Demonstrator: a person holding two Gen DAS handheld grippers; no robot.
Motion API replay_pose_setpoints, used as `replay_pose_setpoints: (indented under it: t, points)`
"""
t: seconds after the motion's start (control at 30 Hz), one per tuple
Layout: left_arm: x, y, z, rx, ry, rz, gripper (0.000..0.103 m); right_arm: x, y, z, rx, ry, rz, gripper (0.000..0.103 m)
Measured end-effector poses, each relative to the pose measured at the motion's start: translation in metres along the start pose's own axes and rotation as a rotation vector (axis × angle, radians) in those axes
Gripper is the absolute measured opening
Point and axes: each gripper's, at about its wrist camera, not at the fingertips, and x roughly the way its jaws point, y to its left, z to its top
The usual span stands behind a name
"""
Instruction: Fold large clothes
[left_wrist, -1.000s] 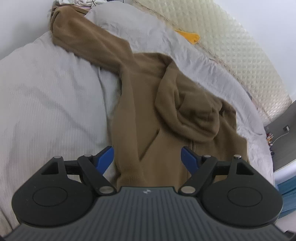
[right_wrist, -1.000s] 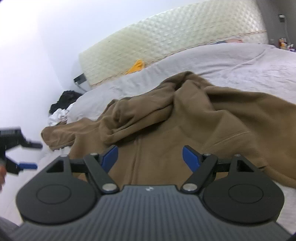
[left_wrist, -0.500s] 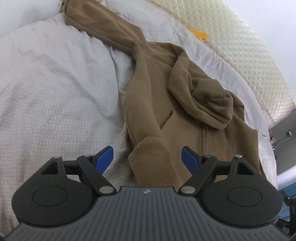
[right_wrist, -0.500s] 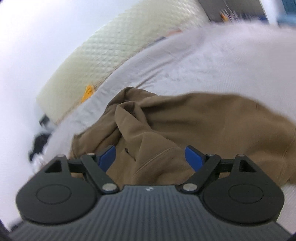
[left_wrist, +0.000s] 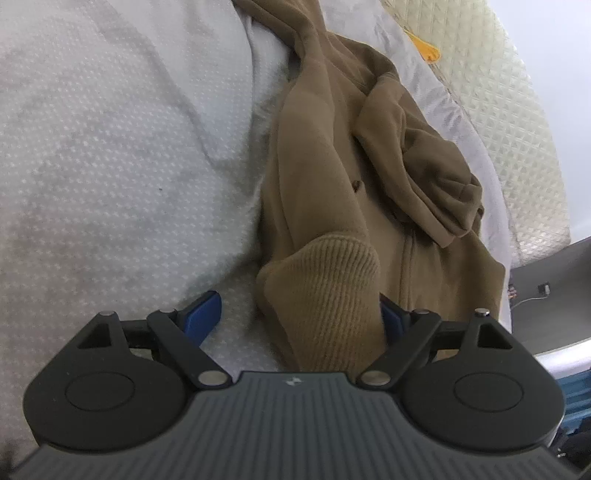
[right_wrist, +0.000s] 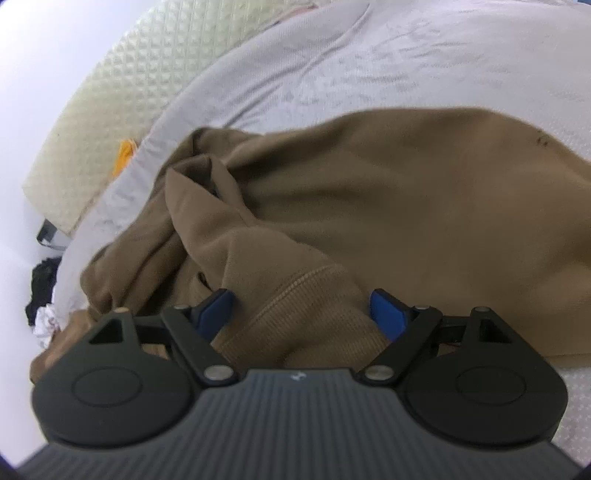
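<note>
**Both grippers spread over brown hoodie on bed**

The brown hooded sweatshirt (left_wrist: 332, 155) lies crumpled on the white bedspread (left_wrist: 110, 147). The left hand-held gripper (left_wrist: 301, 314) has jaws apart and opening; the ribbed hem corner (left_wrist: 325, 291) sits between them, unclamped. The right hand-held gripper (right_wrist: 303, 310) stands wide, ribbed band (right_wrist: 295, 317) between its blue pads (right_wrist: 386, 314), not pressed. A quilted headboard (right_wrist: 147, 55) borders the bed.
</note>
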Motion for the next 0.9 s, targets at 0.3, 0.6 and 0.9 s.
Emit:
replay_pose_setpoints:
  t: [0.3,0.6,0.9]
  points:
    - [0.019,-0.01,-0.004,0.074,-0.026,0.045,0.065,0.004,0.001,-0.005,0.058,0.072,0.29,0.086]
    - [0.028,-0.008,0.001,0.052,-0.043,0.063,0.018,0.025,0.013,-0.017,-0.048,0.078,0.16,0.066]
    - [-0.024,-0.002,0.006,0.02,-0.165,-0.057,0.01,-0.015,0.029,-0.024,-0.116,0.019,0.271,0.018]
